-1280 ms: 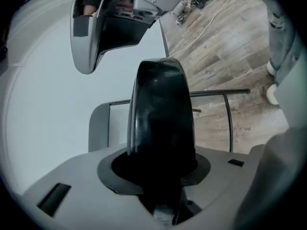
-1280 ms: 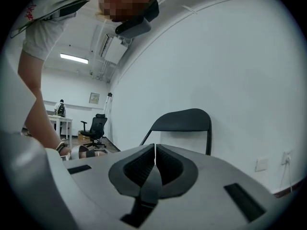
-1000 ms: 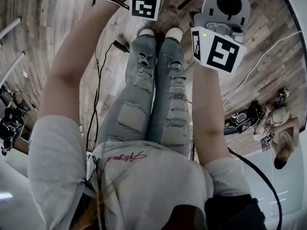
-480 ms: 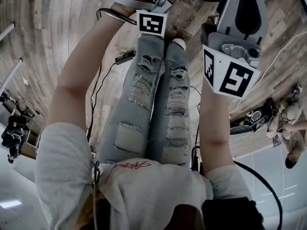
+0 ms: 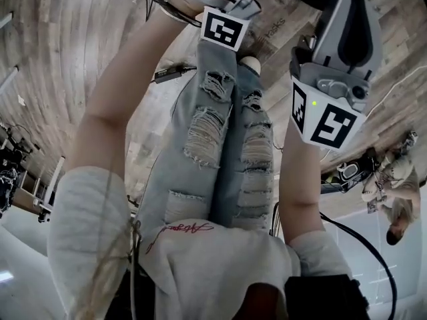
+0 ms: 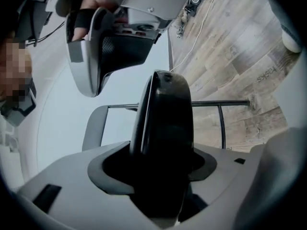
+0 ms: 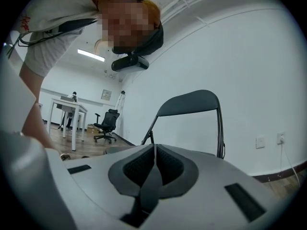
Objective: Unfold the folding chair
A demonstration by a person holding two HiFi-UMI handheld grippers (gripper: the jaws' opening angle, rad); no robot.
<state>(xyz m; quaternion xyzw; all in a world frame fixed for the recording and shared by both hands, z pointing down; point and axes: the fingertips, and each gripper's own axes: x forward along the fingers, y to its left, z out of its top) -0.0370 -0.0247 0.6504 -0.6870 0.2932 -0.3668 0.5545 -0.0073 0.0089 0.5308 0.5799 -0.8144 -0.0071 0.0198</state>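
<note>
In the left gripper view a thick black panel of the folding chair [image 6: 165, 123] stands edge-on between the jaws of my left gripper [image 6: 163, 159]. Those jaws are opening wide. Thin chair frame rods [image 6: 221, 103] cross behind the panel. My right gripper [image 6: 96, 47] hangs above it at upper left, held by a hand. In the right gripper view the black chair's backrest [image 7: 189, 102] rises against a white wall. The right gripper [image 7: 154, 150] is shut with nothing in it. The head view shows both marker cubes [image 5: 223, 29] [image 5: 327, 122]; the jaws lie beyond its top edge.
My legs in torn jeans [image 5: 220, 132] stand on a wood plank floor with a cable [image 5: 167, 72] lying on it. Another person [image 5: 393, 202] sits low at the right beside gear [image 5: 343, 172]. A white desk [image 7: 67, 110] and office chair [image 7: 108, 123] stand far off.
In the head view both grippers have slid lower and to the right. The view itself has shifted over the legs.
</note>
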